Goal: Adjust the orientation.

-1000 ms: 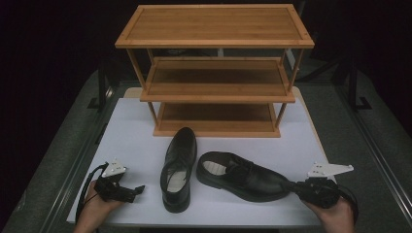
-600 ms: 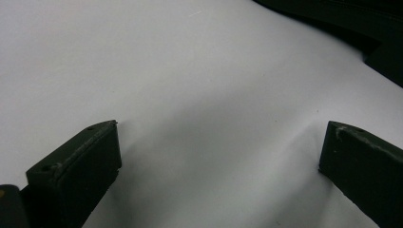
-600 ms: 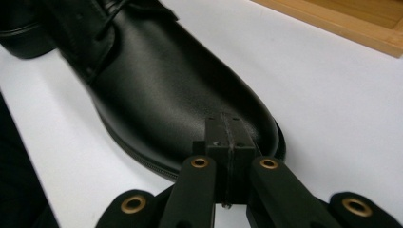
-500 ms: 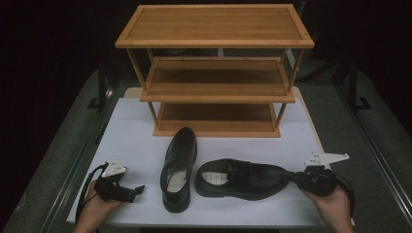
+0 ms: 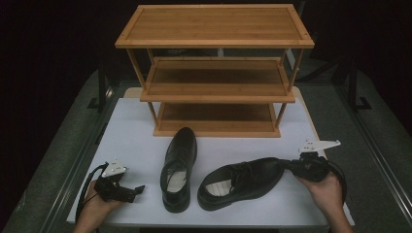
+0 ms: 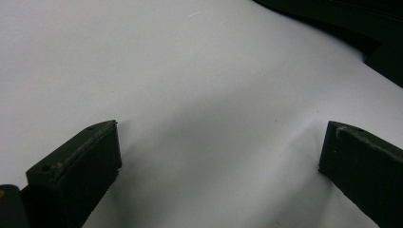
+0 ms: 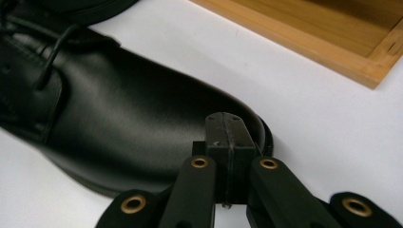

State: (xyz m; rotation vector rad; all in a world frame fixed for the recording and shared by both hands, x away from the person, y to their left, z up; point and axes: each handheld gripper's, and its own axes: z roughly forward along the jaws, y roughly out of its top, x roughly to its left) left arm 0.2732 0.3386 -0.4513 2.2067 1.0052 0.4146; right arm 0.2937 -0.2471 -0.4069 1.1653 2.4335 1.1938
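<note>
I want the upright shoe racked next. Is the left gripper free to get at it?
Probably yes: the left gripper is open, and only bare white tabletop separates it from the upright shoe.

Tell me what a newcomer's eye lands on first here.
A three-tier wooden shoe rack stands at the far side of the white table. In front of it lie two black dress shoes: the left shoe points toward the rack, while the right shoe lies angled, its toe against the shut right gripper.
</note>
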